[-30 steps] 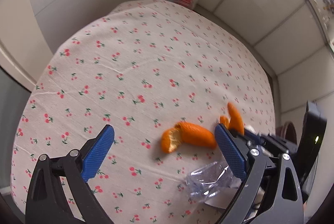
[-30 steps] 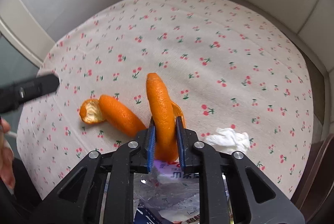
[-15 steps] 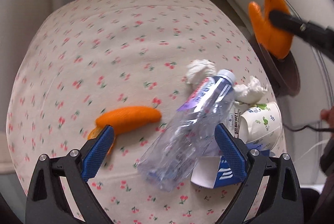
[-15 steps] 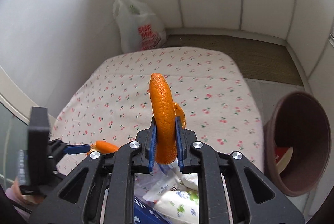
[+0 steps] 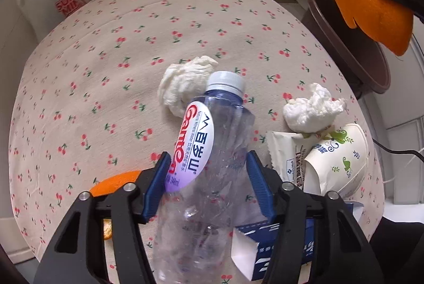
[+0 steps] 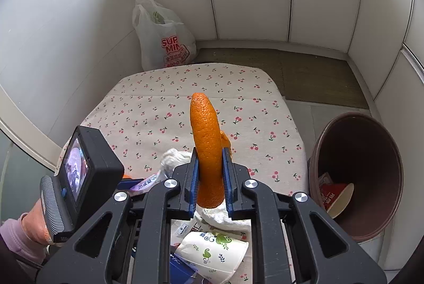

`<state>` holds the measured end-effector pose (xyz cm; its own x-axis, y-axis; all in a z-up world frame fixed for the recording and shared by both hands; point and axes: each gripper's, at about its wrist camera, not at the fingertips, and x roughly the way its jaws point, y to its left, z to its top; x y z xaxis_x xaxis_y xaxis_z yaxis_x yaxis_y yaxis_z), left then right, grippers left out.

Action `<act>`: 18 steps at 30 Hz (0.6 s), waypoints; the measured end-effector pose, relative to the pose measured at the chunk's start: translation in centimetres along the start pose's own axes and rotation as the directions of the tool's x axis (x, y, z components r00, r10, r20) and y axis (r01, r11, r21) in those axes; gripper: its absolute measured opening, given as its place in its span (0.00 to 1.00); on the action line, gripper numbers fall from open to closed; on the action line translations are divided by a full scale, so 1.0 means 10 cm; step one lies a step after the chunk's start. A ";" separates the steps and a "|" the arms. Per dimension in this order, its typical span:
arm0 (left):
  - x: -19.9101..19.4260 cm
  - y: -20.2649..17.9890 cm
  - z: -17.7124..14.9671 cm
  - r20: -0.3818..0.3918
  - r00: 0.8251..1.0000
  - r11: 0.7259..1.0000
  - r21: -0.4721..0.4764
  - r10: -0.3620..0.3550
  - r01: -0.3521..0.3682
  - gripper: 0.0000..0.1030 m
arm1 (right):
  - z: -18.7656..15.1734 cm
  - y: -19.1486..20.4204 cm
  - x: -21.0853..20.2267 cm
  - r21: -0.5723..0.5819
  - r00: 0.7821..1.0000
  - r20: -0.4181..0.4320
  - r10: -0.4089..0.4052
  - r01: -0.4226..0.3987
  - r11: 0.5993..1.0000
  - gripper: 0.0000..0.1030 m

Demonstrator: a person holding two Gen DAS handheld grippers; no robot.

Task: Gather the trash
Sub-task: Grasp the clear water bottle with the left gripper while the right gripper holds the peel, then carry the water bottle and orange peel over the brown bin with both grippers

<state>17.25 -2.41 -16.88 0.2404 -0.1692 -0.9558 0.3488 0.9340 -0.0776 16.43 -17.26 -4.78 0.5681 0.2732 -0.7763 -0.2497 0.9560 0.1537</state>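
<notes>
The long curl of orange peel (image 6: pixel 208 149) stands upright, clamped between the blue pads of the right claw (image 6: pixel 209 183), held above the table's (image 5: pixel 132 50) cherry-print cloth and short of the brown plastic bin (image 6: pixel 356 175) on the floor at the table's right edge. To drop it cleanly, the peel should be carried fully over the bin's mouth before the pads part. The left claw (image 5: pixel 209 184) has just been closing around the crumpled clear plastic water bottle (image 5: pixel 209 170) lying on the cloth; its pads straddle the bottle's body, seemingly not yet pressing. The thin wall will buckle, so a firm squeeze mid-body suits. Two white tissue wads (image 5: pixel 182 84), a printed paper cup (image 5: pixel 339 159) and another orange peel piece (image 5: pixel 114 183) wait nearby.
</notes>
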 end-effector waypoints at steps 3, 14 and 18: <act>-0.15 0.18 -0.12 0.059 0.997 0.994 -0.099 -0.039 0.045 0.43 | -0.01 0.06 -0.04 -0.014 1.000 0.012 -0.004 0.005 1.000 0.15; -0.97 0.63 -0.73 0.319 0.946 0.899 -0.428 0.054 0.093 0.42 | -0.17 0.54 -0.33 -0.061 0.995 0.097 0.011 -0.005 0.998 0.15; -1.34 0.58 -1.00 0.428 0.884 0.856 -0.512 0.190 0.064 0.42 | -0.30 0.73 -0.52 -0.077 0.988 0.157 0.007 0.005 0.997 0.15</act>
<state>7.01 8.39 -7.40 0.6662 -0.1069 -0.7381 -0.1501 0.9502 -0.2730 9.27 -12.07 -1.46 0.6825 0.2935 -0.6694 -0.3064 0.9464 0.1025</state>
